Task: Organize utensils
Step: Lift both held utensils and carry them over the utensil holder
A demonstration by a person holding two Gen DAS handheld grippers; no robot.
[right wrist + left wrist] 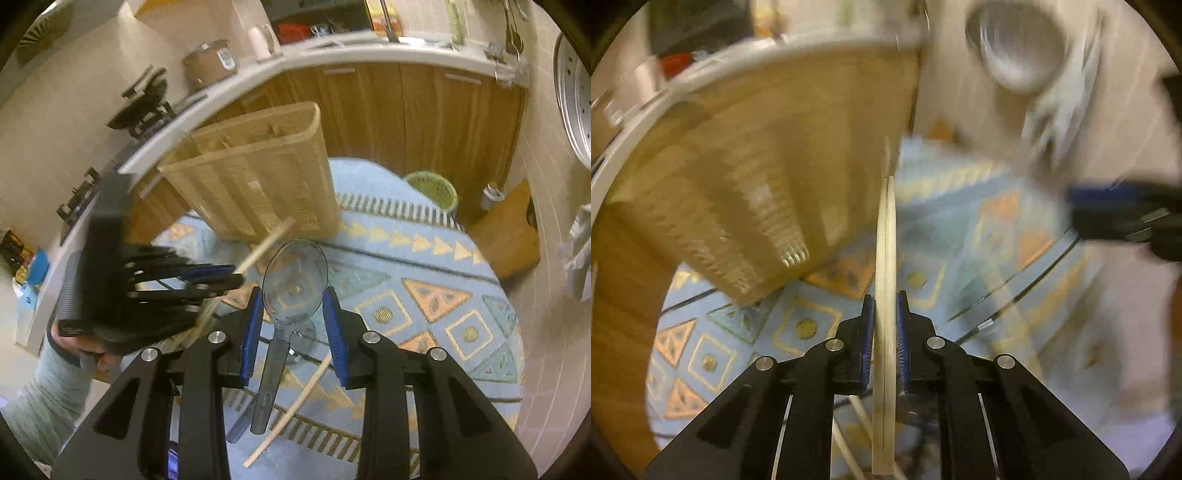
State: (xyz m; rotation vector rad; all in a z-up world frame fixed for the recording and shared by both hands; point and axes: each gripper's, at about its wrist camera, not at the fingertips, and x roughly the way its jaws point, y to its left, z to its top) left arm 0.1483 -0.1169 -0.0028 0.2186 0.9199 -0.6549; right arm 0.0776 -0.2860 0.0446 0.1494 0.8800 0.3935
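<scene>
Left gripper (885,325): fingers narrow, clamped on a pair of chopsticks (886,258), tips aimed toward the wooden holder (768,177) standing on the blue patterned cloth (960,221). The left view is smeared, so we cannot tell how near the tips are to the holder.

Right gripper (291,325): fingers wide, holding nothing, hovering above a clear spoon (291,288) lying on the cloth; one loose stick (291,402) lies beside its handle.

We judge the step to be dropping the chopsticks into the holder. Do it well: keep them upright and lower straight into one slot.

Room: the holder's rim is the only close edge; cloth to its right lies open.
</scene>
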